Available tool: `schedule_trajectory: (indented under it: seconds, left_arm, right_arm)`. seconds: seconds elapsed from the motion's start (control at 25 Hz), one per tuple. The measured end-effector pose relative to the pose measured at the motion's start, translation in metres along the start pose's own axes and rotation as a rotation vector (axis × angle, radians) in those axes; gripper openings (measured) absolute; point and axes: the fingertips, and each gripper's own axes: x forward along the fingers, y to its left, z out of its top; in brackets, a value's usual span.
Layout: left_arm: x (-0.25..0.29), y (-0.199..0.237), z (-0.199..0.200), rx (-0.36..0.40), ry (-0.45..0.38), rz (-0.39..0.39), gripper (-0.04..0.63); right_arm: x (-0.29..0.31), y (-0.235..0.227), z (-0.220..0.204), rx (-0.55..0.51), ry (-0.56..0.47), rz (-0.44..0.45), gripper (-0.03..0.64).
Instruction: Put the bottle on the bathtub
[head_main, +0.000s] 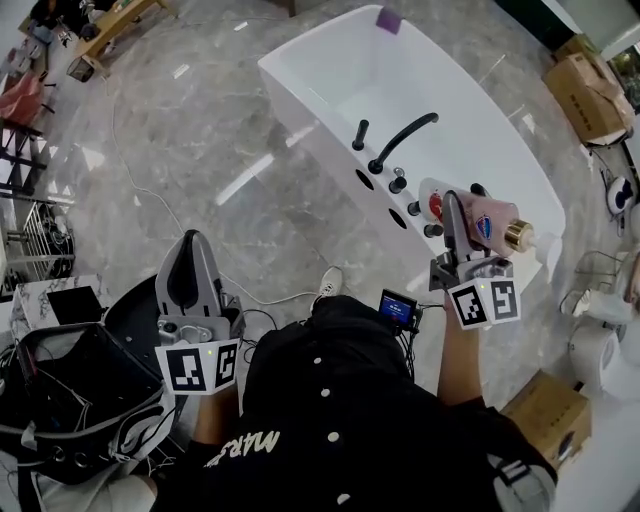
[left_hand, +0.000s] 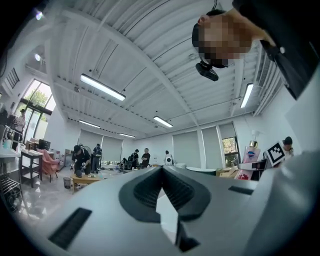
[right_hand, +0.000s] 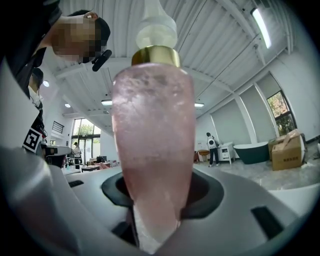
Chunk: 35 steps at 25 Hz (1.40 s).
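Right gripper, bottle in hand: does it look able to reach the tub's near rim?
Probably yes. The right gripper, shut on the bottle, appears over the bathtub rim with nothing between; only the faucet and knobs crowd the deck beside it.

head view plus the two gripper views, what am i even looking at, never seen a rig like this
There is no robot here: a person holds a two-jaw gripper in each hand. The head view comes from a camera on the person's head, looking steeply down at a grey floor and a white bathtub with a black faucet. Each gripper view comes from a camera riding on that gripper and looking along its jaws. The right gripper has its jaws clamped on a pink bottle with a gold collar, held by the bathtub. The left gripper has its jaws together, with nothing between them.
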Motion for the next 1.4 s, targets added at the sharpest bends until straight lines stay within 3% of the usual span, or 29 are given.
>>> schedule_trajectory:
  seconds: [0.28, 0.72, 1.08, 1.4]
  left_arm:
    - [0.022, -0.011, -0.006, -0.001, 0.003, 0.023, 0.011]
    - [0.069, 0.03, -0.021, -0.031, 0.017, 0.01, 0.01]
    - [0.168, 0.086, -0.032, -0.05, -0.014, -0.175, 0.01]
    - [0.246, 0.158, -0.036, -0.069, 0.0, -0.257, 0.01]
  right_arm:
    - [0.026, -0.015, -0.007, 0.009, 0.022, 0.042, 0.217]
    - [0.086, 0.001, -0.015, -0.001, 0.036, 0.049, 0.217]
    - [0.177, 0.027, -0.027, -0.018, 0.047, -0.036, 0.218]
    - [0.246, 0.045, -0.036, -0.031, 0.05, -0.143, 0.218]
